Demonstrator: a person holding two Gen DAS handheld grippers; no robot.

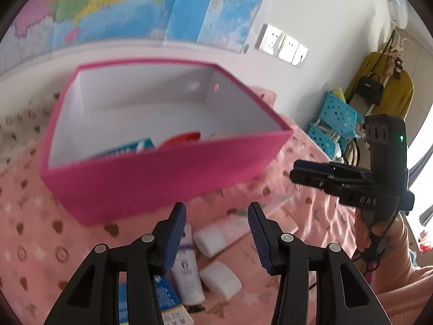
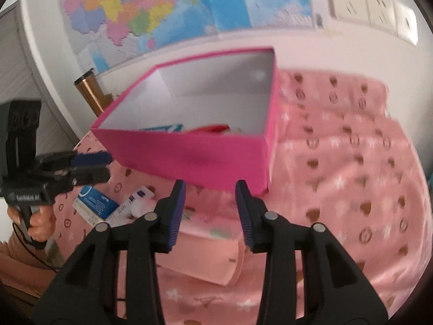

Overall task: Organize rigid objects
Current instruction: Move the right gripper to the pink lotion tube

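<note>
Both grippers empty near the pink box (image 1: 151,178).
Left gripper (image 1: 217,218) and right gripper (image 2: 210,195) gape unclenched; tube (image 1: 186,270) and packets lie below.

Sat on the blanket (image 2: 351,162), near the wall (image 1: 311,27) — the open box (image 1: 151,173), with a carton (image 1: 130,147) and another item (image 1: 181,136) inside, by its near wall. Lay on the blanket before the box: a tube (image 1: 186,268), two small blocks (image 1: 209,239) (image 1: 220,279), a carton (image 2: 94,203) — the flat box (image 2: 205,254) to their right. Hung behind on the wall: a map (image 2: 130,13), sockets (image 2: 373,10) to its right.
</note>
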